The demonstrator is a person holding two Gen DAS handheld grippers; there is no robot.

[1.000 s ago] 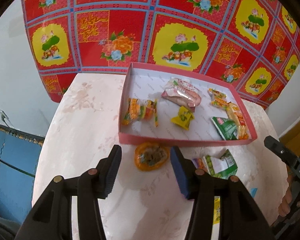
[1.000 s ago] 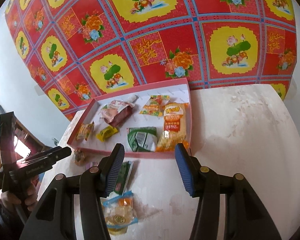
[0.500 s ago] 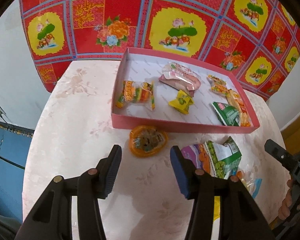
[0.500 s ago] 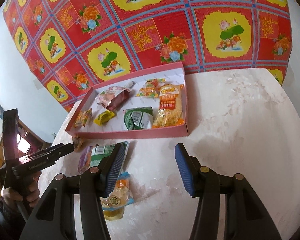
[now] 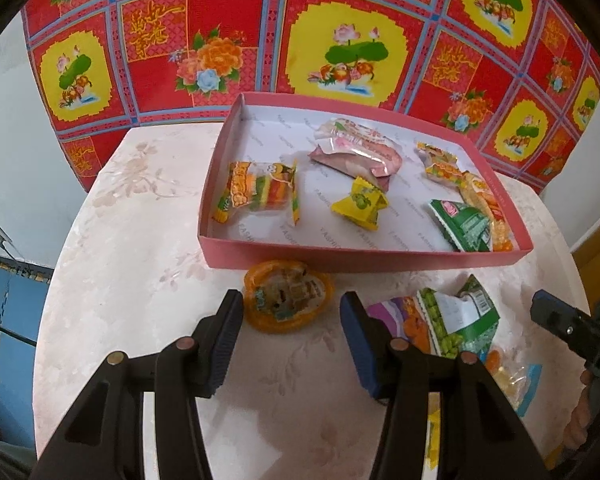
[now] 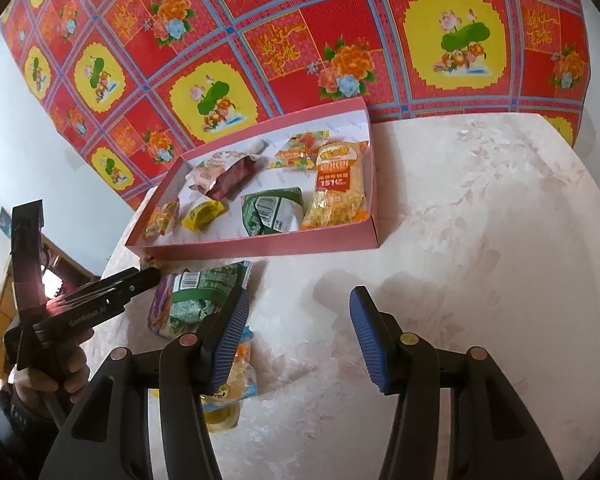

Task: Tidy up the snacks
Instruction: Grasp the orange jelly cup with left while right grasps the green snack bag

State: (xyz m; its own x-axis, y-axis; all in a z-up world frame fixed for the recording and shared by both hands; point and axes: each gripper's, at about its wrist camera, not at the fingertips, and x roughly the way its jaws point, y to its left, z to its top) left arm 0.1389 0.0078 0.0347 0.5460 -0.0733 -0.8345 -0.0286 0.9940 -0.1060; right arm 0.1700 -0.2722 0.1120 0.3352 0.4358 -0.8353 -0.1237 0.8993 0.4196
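A shallow pink box [image 5: 364,258] [image 6: 260,246] sits on a pale floral table and holds several wrapped snacks, among them a yellow packet [image 5: 359,203] and a green packet [image 5: 464,226] [image 6: 274,210]. Just in front of the box lies a round orange jelly cup [image 5: 288,296]. My left gripper [image 5: 291,326] stands open right over it, nothing between the pads. A green pea packet [image 5: 448,320] [image 6: 204,292] lies to its right. My right gripper [image 6: 296,330] is open above bare table; its left finger hides part of a clear candy bag [image 6: 238,368].
A red and yellow floral cloth [image 5: 340,40] hangs behind the table. The other gripper's black tip [image 5: 564,322] shows at the right of the left wrist view; a hand holds the left tool [image 6: 80,304] in the right wrist view. Blue furniture [image 5: 4,320] stands left of the table.
Both grippers have sunk toward the table and nearer the loose snacks. The jelly cup now sits close between the left fingers. Neither opening changed.
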